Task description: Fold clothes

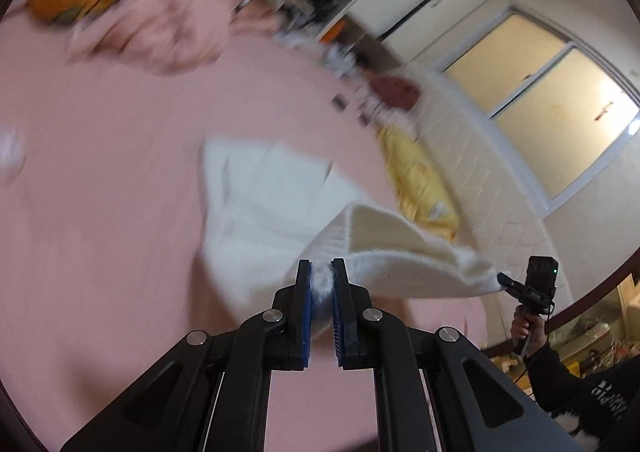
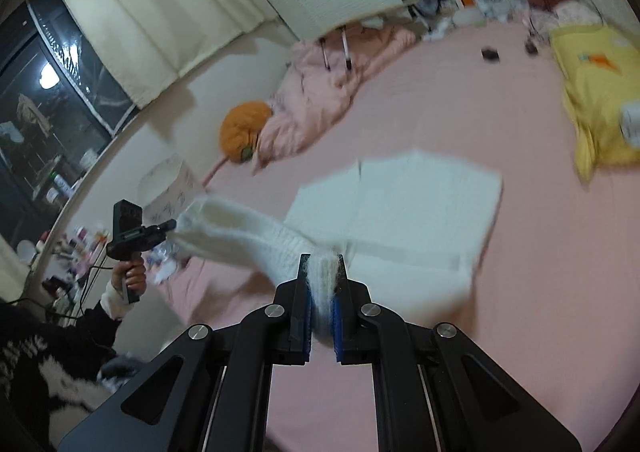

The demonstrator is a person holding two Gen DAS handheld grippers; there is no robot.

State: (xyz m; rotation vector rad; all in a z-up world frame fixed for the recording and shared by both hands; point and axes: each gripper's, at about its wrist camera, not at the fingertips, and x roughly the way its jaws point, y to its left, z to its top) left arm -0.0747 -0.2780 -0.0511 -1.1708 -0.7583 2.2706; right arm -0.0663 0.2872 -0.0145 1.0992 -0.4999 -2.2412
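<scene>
A wide pink bed sheet (image 2: pixel 460 123) fills most of both views. At its far side lies a crumpled pink blanket (image 2: pixel 320 87) with an orange cushion (image 2: pixel 242 123) just beside it, and two thin white legs of some stand (image 2: pixel 336 47) rest on the blanket. A yellow pillow (image 2: pixel 592 99) lies along the opposite edge of the bed, and a couple of small dark items (image 2: pixel 490 53) sit on the sheet near it – too blurred to name. A cream curtain (image 2: pixel 140 11) hangs by a dark window, and open white cupboards stand behind the bed. Both pictures are smeared by motion.

The white garment (image 2: pixel 400 211) lies partly flat in the middle of the sheet, folded into a rough rectangle, while one end of it is lifted off the bed and stretched between the two grippers. The right gripper (image 2: pixel 322 292) has its blue-padded fingers (image 2: pixel 338 316) nearly closed, pinching a fluffy white edge of the garment right at the tips. The left gripper (image 1: pixel 320 292) does the same – its blue pads (image 1: pixel 306 312) clamp a tuft of the cloth, with only the fabric between them. The raised strip runs sideways from each gripper to the other, hanging clear above the flat part, with nothing between the grippers and the cloth
</scene>
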